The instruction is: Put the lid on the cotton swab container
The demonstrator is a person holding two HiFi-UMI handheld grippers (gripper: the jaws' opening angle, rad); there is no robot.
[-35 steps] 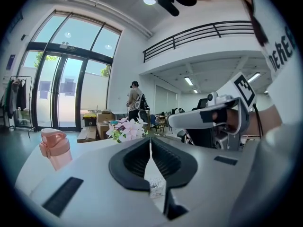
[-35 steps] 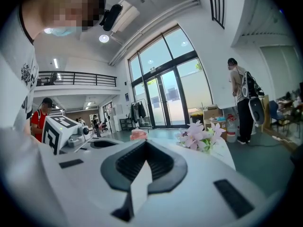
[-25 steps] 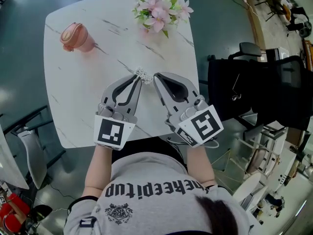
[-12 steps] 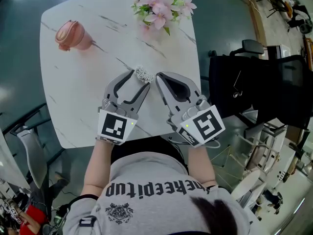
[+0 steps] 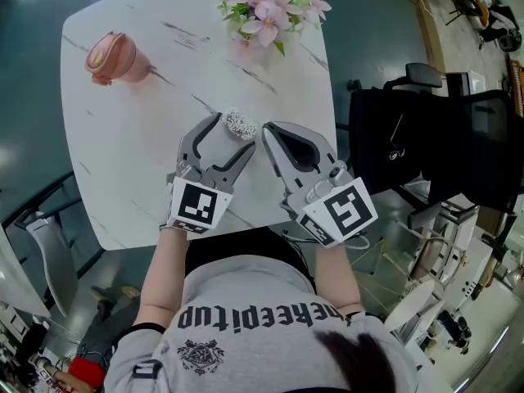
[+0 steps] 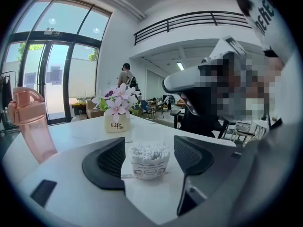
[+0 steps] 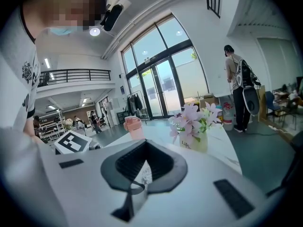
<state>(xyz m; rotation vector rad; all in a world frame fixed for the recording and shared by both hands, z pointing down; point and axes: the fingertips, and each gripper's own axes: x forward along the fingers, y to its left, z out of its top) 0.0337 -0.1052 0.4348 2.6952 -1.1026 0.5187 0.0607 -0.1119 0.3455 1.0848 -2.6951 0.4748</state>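
The cotton swab container [image 5: 240,124] stands on the white marble table [image 5: 131,154], a small clear tub packed with white swabs and a printed band low on its side [image 6: 149,159]. A faint clear lid [image 6: 149,135] seems to sit over the swabs. My left gripper [image 5: 233,129] is open; its jaws have just been opening, and the tub stands between the black pads [image 6: 106,162] untouched. My right gripper [image 5: 264,130] is shut at the tub's right side, its tips [image 7: 129,190] seemingly pinched on the thin clear rim, with swabs showing through the gap behind.
A pink lidded cup [image 5: 113,58] stands at the table's far left. A vase of pink flowers [image 5: 264,11] sits at the far edge. A black chair [image 5: 434,137] is to the right of the table.
The left gripper's jaws went from shut at the tub's top to wide open around it, and the gripper sank a little. The right gripper stayed put.
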